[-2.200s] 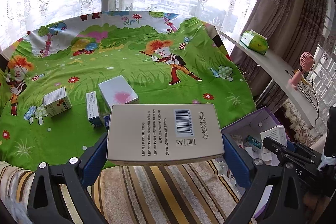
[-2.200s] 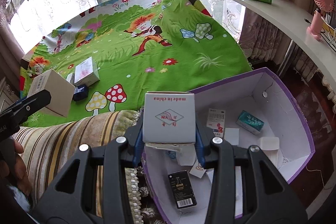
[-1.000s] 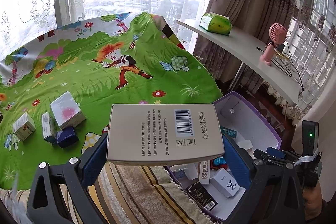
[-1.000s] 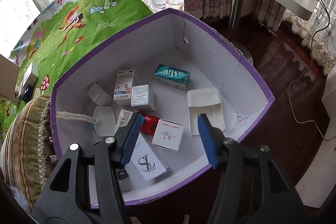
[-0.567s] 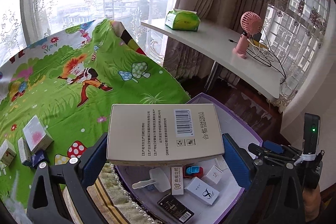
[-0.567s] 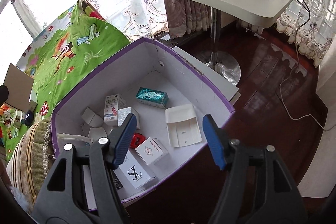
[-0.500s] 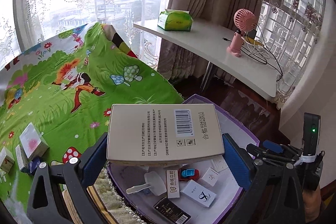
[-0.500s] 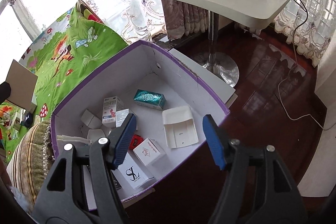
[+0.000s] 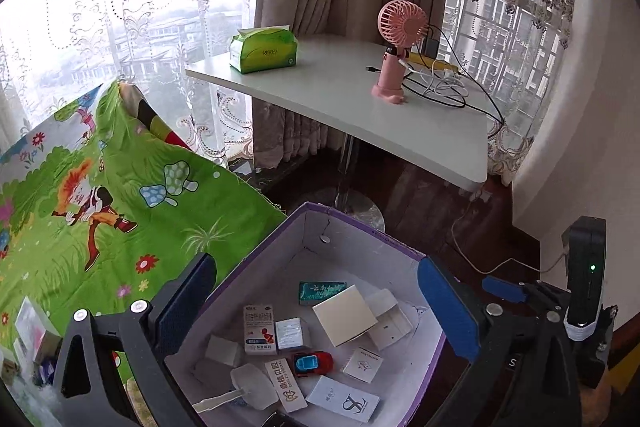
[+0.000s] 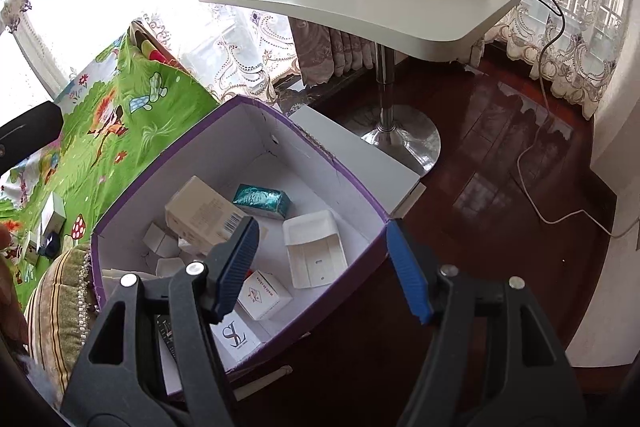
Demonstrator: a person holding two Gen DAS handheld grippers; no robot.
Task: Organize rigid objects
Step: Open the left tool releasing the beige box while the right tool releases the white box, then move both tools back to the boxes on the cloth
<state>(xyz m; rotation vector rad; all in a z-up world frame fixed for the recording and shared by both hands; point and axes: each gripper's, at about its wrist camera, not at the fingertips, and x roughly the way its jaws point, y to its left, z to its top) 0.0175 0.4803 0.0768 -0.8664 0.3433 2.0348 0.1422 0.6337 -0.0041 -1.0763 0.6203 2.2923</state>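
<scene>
Both grippers hang over the purple-rimmed box (image 9: 362, 223), and neither grasps anything. The left gripper (image 9: 316, 301) has its blue fingers (image 9: 448, 311) spread wide at the lower edge of its frame, nothing between the pads. The beige carton (image 9: 345, 315) lies tilted inside the box at lower centre of the left view, resting on a white tray (image 10: 316, 249) and beside a teal packet (image 10: 262, 200). The right gripper (image 10: 320, 263) is also released, its fingers apart over the box's near rim; its jaws have just been opening, with nothing between them. Several small cartons, a red toy car (image 9: 312, 363) and a white "SL" box (image 9: 344, 404) crowd the box floor. A green cartoon bedsheet (image 9: 120, 211) fills the left of both frames.
</scene>
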